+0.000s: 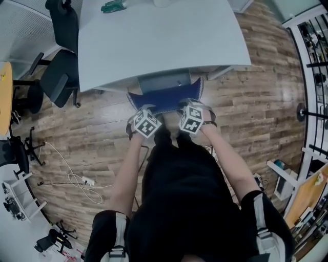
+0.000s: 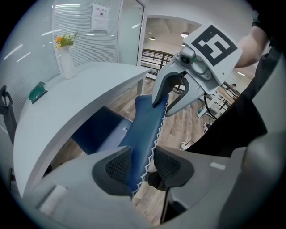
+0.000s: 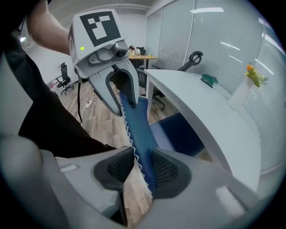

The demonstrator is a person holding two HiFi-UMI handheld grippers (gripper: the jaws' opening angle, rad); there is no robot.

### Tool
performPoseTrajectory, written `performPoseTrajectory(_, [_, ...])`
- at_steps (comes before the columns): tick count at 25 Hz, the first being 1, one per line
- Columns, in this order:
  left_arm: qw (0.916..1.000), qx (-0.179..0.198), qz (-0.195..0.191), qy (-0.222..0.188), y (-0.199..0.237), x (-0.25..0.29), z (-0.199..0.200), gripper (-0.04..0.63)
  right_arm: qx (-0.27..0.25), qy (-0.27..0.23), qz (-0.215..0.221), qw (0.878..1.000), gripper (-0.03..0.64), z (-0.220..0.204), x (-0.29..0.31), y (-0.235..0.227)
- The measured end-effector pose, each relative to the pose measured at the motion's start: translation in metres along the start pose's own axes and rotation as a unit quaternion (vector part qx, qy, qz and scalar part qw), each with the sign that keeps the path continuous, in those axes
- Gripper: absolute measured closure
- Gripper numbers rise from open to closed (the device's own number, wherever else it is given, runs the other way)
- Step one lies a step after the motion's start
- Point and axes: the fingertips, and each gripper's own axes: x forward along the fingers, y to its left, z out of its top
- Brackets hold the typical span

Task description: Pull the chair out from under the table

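Observation:
A blue chair is tucked under the white table (image 1: pixel 154 41), and its backrest (image 1: pixel 164 101) sticks out toward me. My left gripper (image 1: pixel 146 110) straddles the left end of the backrest's top edge. The blue panel (image 2: pixel 143 129) runs between its jaws against the left pad, with a slim gap at the right pad; it is open. My right gripper (image 1: pixel 190 106) straddles the right end. There the panel (image 3: pixel 138 129) lies against the right pad, and floor shows beside the left pad; it is open too. Each gripper shows in the other's view: the right gripper (image 2: pixel 172 96) and the left gripper (image 3: pixel 120 96).
A black office chair (image 1: pixel 59 77) stands at the table's left end. A white cable with a power strip (image 1: pixel 84 181) lies on the wood floor to my left. On the table are a vase of flowers (image 2: pixel 67 60) and a green object (image 1: pixel 114 6). Shelving (image 1: pixel 312 77) lines the right side.

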Motion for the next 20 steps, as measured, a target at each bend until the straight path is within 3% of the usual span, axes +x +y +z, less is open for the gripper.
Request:
performPoseTrajectory(10, [0.9983, -0.057, 0.009, 0.010, -0.052, 0.015, -0.008, 0.433, -0.040, 0.001, 0.028, 0.999, 0.491, -0.037, -0.007, 0.032])
performPoseTrajectory(20, [0.9958, -0.081, 0.032, 0.026, -0.076, 0.024, -0.018, 0.433, -0.062, -0.004, 0.037, 0.997, 0.495, -0.054, -0.006, 0.053])
